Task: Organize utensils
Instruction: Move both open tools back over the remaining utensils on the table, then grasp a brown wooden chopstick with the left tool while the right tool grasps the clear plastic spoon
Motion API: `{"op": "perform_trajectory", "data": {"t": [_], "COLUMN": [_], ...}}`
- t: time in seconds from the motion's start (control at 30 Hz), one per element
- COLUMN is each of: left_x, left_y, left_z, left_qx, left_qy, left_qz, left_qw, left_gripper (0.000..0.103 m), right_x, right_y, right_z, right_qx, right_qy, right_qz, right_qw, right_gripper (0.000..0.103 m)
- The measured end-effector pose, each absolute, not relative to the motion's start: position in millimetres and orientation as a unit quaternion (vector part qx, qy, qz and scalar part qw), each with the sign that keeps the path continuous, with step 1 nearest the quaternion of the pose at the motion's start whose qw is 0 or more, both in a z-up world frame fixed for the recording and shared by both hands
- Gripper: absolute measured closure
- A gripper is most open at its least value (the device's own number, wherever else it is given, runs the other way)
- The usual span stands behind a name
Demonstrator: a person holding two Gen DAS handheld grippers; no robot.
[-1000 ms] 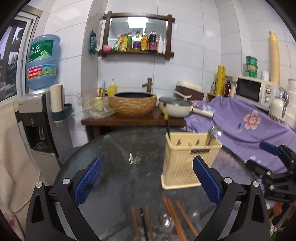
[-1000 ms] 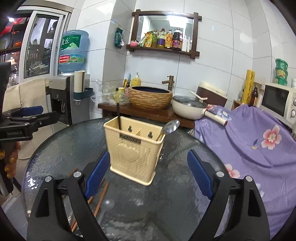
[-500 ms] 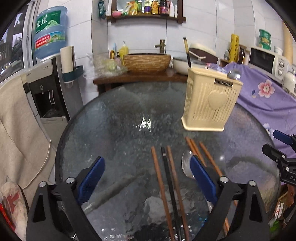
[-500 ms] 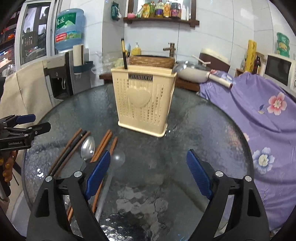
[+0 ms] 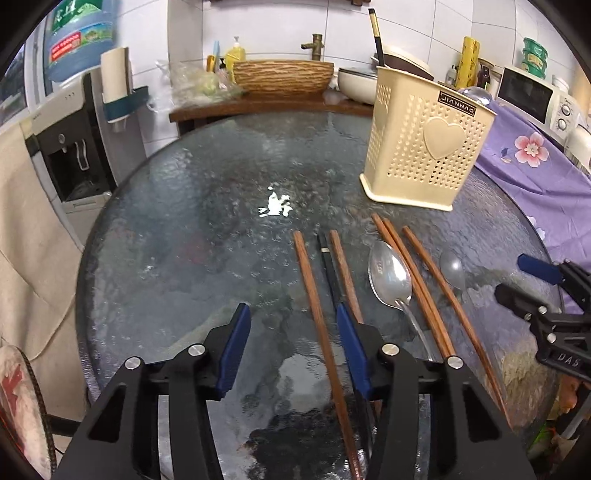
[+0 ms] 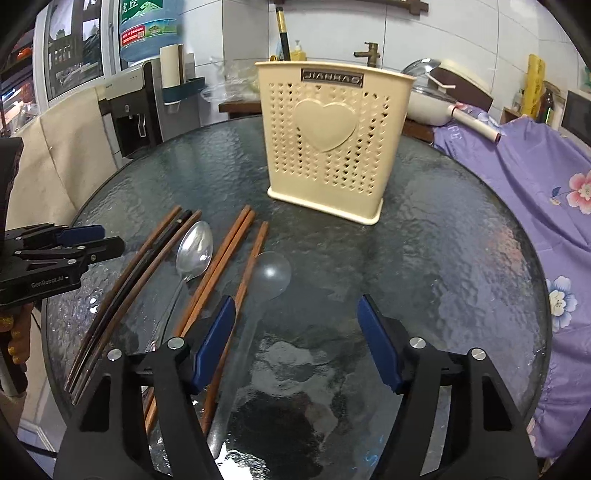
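A: Round, dark glass table under you, white tile wall and a water dispenser behind. Where are your utensils?

B: You have them laid in a row near the table's front edge: wooden chopsticks, one black chopstick, a metal spoon and a clear plastic spoon. Your cream utensil holder, perforated, with a raised heart on its face, stands upright behind them; a dark chopstick sticks up out of it.

A: And your left gripper?

B: Your jaws are closing, about half apart, with one wooden chopstick lying between the blue pads; they do not press on it.

A: Your right gripper?

B: Also closing, still fairly wide, over bare glass, with the clear spoon's handle just by its left pad. You hold nothing.
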State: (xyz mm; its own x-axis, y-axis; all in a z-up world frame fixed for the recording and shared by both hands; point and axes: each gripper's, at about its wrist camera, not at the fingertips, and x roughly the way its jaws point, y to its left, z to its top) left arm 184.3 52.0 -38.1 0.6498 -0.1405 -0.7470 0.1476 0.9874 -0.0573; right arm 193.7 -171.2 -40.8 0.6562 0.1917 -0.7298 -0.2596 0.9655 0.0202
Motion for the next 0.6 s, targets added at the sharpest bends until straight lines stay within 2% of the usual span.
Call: {"op": "perform_trajectory", "data": {"t": [0.23, 0.6], "left_x": [192.6, 200.7], "left_y": [42.4, 39.3], "left_z": [-41.7, -46.9], "left_qx": [0.016, 0.018], "left_qy": [0.421, 0.429], "left_qz": [-0.087, -0.086], "left_qw": [0.903, 0.899], "left_gripper": [0.062, 0.068], "right_x": [200.6, 212.6], "right_y": [-165.0, -152.1], "right_z": [-53.6, -63.3], "right_qx": [-0.041, -0.065], "right_qy": [0.424, 0.446], "right_qz": [0.123, 0.109], "right_qw": [0.896, 0.886], "right_gripper": [0.044, 0.05]}}
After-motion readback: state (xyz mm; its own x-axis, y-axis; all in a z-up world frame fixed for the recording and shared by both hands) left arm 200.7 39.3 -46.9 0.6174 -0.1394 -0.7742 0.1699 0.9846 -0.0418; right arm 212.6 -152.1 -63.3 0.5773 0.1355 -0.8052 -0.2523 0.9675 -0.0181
